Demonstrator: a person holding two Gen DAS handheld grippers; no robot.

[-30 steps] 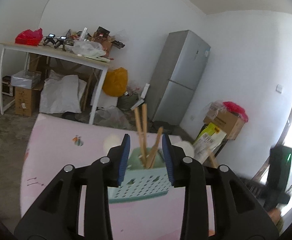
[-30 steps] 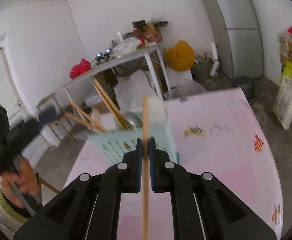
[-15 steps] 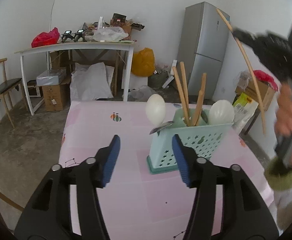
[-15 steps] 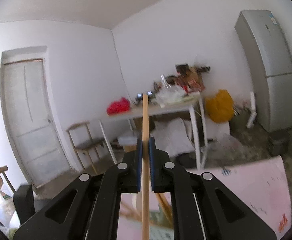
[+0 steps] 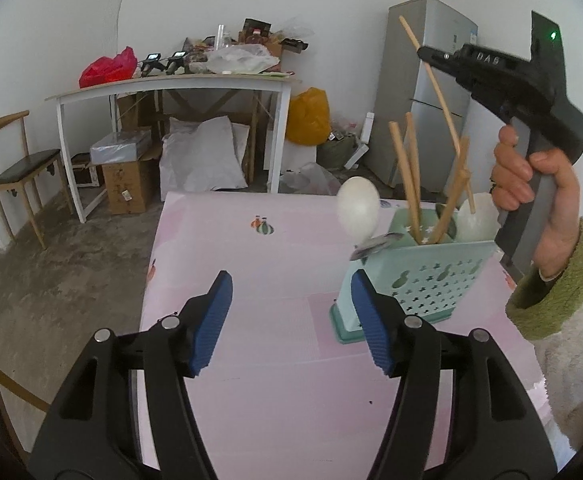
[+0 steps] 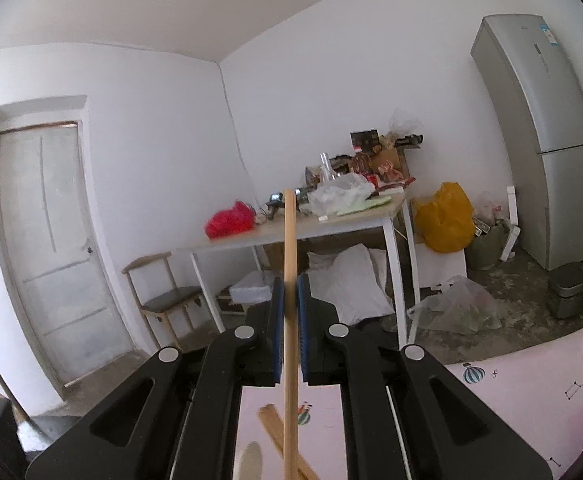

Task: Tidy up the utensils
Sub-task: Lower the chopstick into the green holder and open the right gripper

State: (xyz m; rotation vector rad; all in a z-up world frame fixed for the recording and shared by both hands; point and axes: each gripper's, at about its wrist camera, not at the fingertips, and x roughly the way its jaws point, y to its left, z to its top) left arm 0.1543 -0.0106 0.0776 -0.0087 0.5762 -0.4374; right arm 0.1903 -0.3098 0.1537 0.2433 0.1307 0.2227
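Left wrist view: the left gripper (image 5: 291,320) hangs released, jaws just widened with nothing between, over bare pink table (image 5: 251,360); the utensil holder (image 5: 419,280) stands at the far right edge

Right wrist view: the right gripper (image 6: 290,312) clenches one chopstick (image 6: 290,280), its lower end cut off

My grippers: two, left (image 5: 291,320) and right (image 6: 290,308).
My hand: one (image 5: 539,200) in view, on the right.
Holder: one (image 5: 419,280), on the right of my table (image 5: 251,360).
Loose chopstick: one (image 6: 290,320), in my right gripper.
Chopsticks in holder: three (image 5: 405,184) that I can make out.
White spoons: two, left (image 5: 357,208) and right (image 5: 477,220) of the holder.
Tables: two, the other one far (image 5: 171,84).
Chair: one (image 5: 23,160), far left.
Fridge: one (image 5: 423,92), far right.
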